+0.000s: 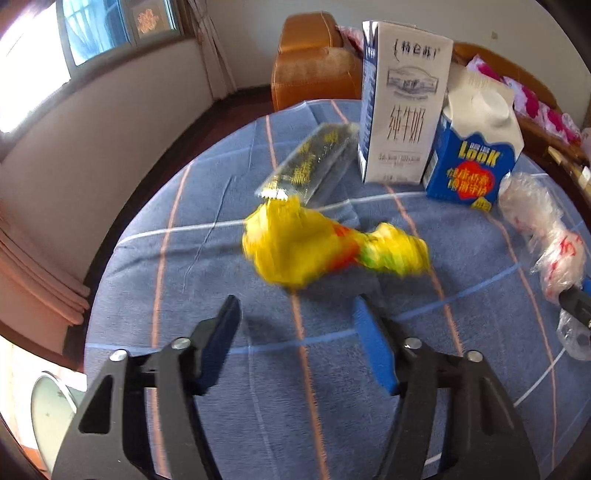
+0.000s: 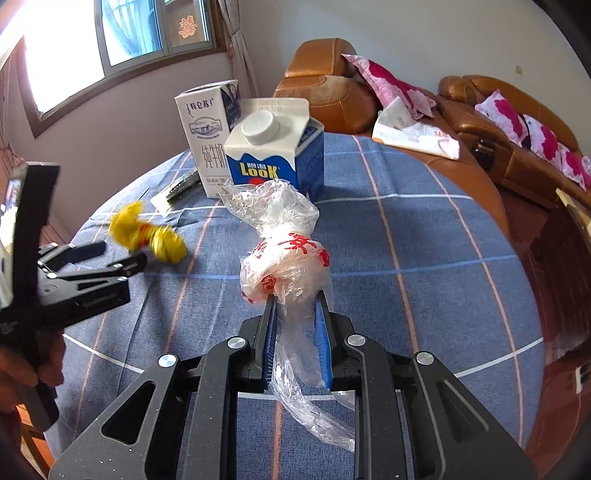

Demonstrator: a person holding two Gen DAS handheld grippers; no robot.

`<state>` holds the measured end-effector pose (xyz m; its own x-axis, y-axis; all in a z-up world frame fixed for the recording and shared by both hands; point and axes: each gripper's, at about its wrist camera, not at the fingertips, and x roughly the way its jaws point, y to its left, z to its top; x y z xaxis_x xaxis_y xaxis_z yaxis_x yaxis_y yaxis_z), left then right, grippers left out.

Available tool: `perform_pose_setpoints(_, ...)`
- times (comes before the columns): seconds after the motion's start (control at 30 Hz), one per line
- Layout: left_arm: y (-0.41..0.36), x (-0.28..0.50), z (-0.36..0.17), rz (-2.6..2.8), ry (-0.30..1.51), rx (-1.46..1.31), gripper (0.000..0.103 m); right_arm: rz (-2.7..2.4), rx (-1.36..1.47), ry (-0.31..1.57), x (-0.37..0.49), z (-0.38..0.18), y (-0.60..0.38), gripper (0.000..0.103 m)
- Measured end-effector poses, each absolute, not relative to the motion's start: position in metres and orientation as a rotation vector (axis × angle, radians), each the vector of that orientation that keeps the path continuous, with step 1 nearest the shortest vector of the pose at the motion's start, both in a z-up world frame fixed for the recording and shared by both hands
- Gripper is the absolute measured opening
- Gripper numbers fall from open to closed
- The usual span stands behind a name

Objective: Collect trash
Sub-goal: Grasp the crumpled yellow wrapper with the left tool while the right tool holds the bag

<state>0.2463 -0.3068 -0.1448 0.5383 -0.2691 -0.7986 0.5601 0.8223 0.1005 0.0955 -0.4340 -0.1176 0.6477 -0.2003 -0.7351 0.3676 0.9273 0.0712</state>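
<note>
A crumpled yellow wrapper point(image 1: 317, 247) lies blurred on the blue checked tablecloth point(image 1: 258, 369), just ahead of my open, empty left gripper point(image 1: 295, 310); it also shows in the right wrist view point(image 2: 147, 236). My right gripper point(image 2: 295, 306) is shut on a clear plastic bag with red print point(image 2: 284, 258), which also shows in the left wrist view point(image 1: 546, 236). A white milk carton point(image 1: 402, 103), a blue LOOK carton point(image 1: 476, 155) and a dark snack wrapper point(image 1: 310, 162) stand or lie at the back.
The round table's edge curves at left and right. A brown leather sofa point(image 2: 480, 110) with pink pillows stands behind. White paper point(image 2: 413, 133) lies on the sofa. A window point(image 2: 110, 33) is at the far left. The left gripper point(image 2: 81, 269) appears in the right view.
</note>
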Motion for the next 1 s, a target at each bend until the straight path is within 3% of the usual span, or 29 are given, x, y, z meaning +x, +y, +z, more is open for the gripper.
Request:
perform_pose_setpoints(0.07, -0.308, 0.245, -0.145, -0.527, 0.876, 0.355, 0.046, -0.321, 0.229, 0.807, 0.095, -0.119, -0.433, 0.02)
perform_pose_setpoints(0.13, -0.311, 0.244, -0.145, -0.546, 0.882, 0.347, 0.028, -0.321, 0.232, 0.809, 0.095, -0.12, -0.433, 0.02)
perform_pose_setpoints(0.2, -0.314, 0.24, -0.146, -0.538, 0.874, 0.367, 0.026, -0.319, 0.239, 0.808, 0.095, -0.12, -0.433, 0.02)
perform_pose_setpoints(0.3, -0.31, 0.236, -0.143, -0.539, 0.879, 0.365, 0.029, -0.319, 0.239, 0.802, 0.093, -0.118, -0.43, 0.02)
perform_pose_setpoints(0.37, -0.3, 0.233, -0.135, -0.528, 0.862, 0.348, 0.042, -0.322, 0.238, 0.794, 0.092, -0.116, -0.432, 0.02)
perform_pose_setpoints(0.4, -0.296, 0.236, -0.131, -0.519, 0.85, 0.34, 0.06, -0.322, 0.24, 0.791, 0.091, -0.114, -0.433, 0.02)
perform_pose_setpoints(0.43, -0.291, 0.238, -0.127, -0.504, 0.833, 0.334, 0.064, -0.321, 0.241, 0.788, 0.09, -0.114, -0.433, 0.021)
perform_pose_setpoints(0.67, -0.298, 0.257, -0.116, -0.509, 0.765, 0.398, 0.064, -0.342, 0.206, 0.789, 0.087, -0.112, -0.445, 0.021)
perform_pose_setpoints(0.77, -0.312, 0.26, -0.114, -0.548, 0.731, 0.453, 0.072, -0.391, 0.199, 0.786, 0.083, -0.11, -0.466, 0.021)
perform_pose_setpoints(0.9, -0.332, 0.274, -0.125, -0.562, 0.753, 0.484, 0.072, -0.47, 0.195, 0.793, 0.084, -0.112, -0.501, 0.021)
perform_pose_setpoints(0.97, -0.335, 0.28, -0.128, -0.562, 0.772, 0.45, 0.069, -0.5, 0.202, 0.798, 0.089, -0.115, -0.52, 0.021)
perform_pose_setpoints(1.0, -0.335, 0.284, -0.129, -0.58, 0.795, 0.414, 0.057, -0.506, 0.211, 0.801, 0.091, -0.117, -0.527, 0.021)
